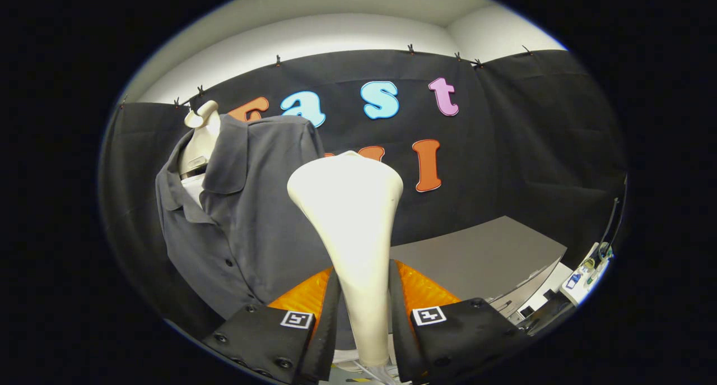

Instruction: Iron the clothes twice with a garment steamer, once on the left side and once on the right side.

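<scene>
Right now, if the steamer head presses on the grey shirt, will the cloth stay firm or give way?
The grey shirt will probably yield and fold, since it hangs loosely on the mannequin. It looks thin, so likely light. The gripper is shut on the steamer, which looks smooth and might slip.

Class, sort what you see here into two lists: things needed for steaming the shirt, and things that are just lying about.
Part of the job:
- garment steamer, clamped between the gripper fingers
- grey shirt, beside the steamer's head
- mannequin wearing the shirt

Just lying about:
- grey table, beyond the fingers
- small clutter at the table's far end, too small to identify
</scene>
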